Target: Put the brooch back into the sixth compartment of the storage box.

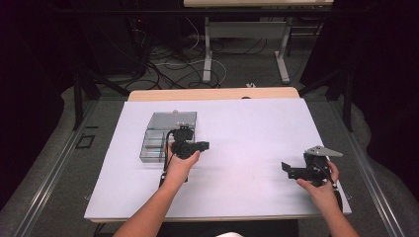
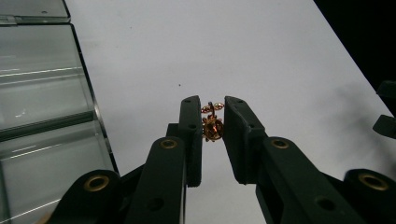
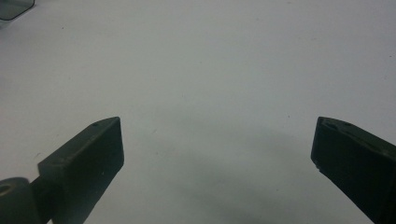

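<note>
Left hand-held gripper (image 2: pixel 212 122): jaws narrowed onto a small gold-coloured metal ornament (image 2: pixel 212 128), held above the white bench (image 2: pixel 261 56)
Ornament's place: between the jaw tips, just right of the clear plastic compartment box (image 2: pixel 42 116)
Right hand-held gripper (image 3: pixel 215 154): jaws wide apart, nothing between them, over bare bench

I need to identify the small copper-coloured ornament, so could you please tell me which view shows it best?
The left gripper view: the ornament sits close up, pinched in the left tool. In the high view the hand and tool cover it; the right gripper view looks at bare table.
</note>
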A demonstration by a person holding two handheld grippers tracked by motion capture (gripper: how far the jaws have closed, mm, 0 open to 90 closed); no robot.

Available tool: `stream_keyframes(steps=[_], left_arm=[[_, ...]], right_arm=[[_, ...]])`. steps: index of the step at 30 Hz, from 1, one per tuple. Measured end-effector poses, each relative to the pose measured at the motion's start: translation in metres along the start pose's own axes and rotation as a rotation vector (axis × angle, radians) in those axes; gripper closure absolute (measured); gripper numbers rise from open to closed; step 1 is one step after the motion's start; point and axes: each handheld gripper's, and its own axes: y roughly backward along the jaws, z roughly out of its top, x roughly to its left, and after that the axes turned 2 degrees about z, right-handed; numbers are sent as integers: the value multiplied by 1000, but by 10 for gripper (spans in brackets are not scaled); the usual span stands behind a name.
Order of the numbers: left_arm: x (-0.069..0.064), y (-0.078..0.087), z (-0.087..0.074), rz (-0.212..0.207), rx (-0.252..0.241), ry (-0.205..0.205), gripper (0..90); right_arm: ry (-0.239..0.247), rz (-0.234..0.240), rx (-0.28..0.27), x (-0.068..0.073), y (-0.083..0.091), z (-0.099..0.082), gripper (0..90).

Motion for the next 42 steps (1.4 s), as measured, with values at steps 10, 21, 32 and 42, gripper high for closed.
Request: stream_keyframes(steps=[10, 21, 32, 42], left_arm=[[12, 5, 1, 10, -9, 27, 779], [31, 11, 1, 27, -8, 62, 779], [43, 12, -2, 51, -22, 94, 779], [52, 13, -5, 62, -15, 106, 779]], right_arm=[[-3, -3, 2, 0, 0, 0, 23], [-1, -2, 1, 0, 0, 0, 23], [-1, -4, 2, 0, 0, 0, 24], [1, -1, 1, 0, 0, 0, 23]])
